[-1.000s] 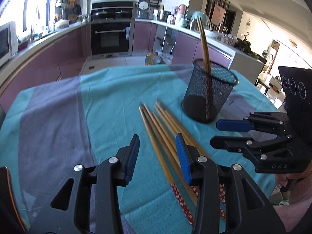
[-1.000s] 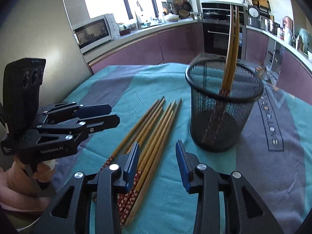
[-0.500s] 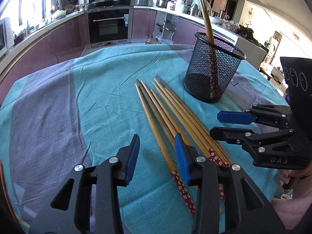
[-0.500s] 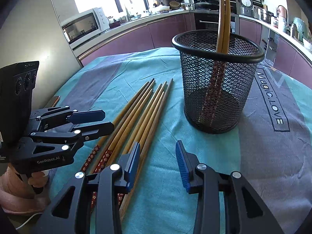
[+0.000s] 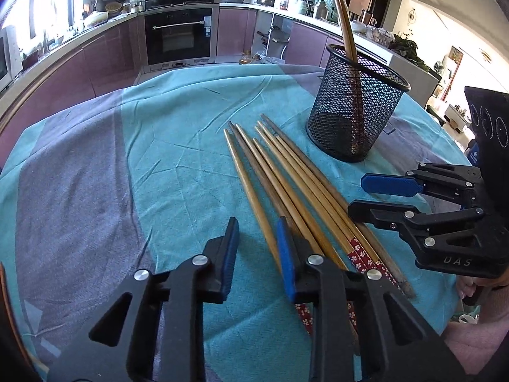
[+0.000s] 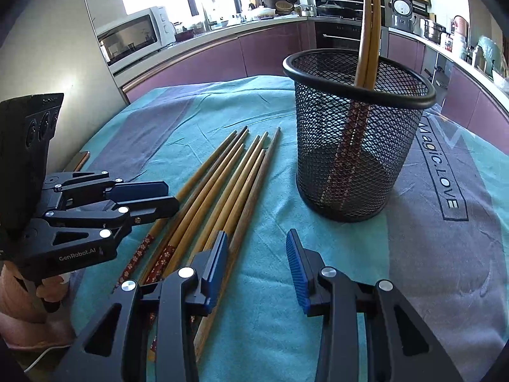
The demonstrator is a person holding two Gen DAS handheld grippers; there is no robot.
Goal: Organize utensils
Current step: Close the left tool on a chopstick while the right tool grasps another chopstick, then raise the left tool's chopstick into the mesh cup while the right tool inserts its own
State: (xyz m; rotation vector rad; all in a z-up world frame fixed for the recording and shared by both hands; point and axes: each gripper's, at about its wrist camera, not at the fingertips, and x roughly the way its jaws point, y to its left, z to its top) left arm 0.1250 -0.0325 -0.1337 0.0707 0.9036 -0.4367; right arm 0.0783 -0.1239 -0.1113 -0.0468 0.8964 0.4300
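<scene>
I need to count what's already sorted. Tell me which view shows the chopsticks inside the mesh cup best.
The right wrist view: the mesh cup is near and large, and the two chopsticks in it can be followed through the mesh to their patterned ends. The left wrist view shows the same pair smaller and farther off, dim behind the mesh.

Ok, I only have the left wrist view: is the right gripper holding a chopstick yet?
Observer: No. The right gripper is open, with only cloth between its pads. The loose chopsticks lie under and beside its left finger.
Operator: Anything marked on the cloth past the cup?
Observer: Yes, to the right of the mesh cup the tablecloth has "Magic.LOVE" lettering printed flat on it.
Operator: And my left gripper from the side?
Observer: The left gripper has its jaws closing with the outermost chopstick between them, low over the bundle. I cannot tell if they touch. A flat phone-like object lies at the table edge behind it.
</scene>
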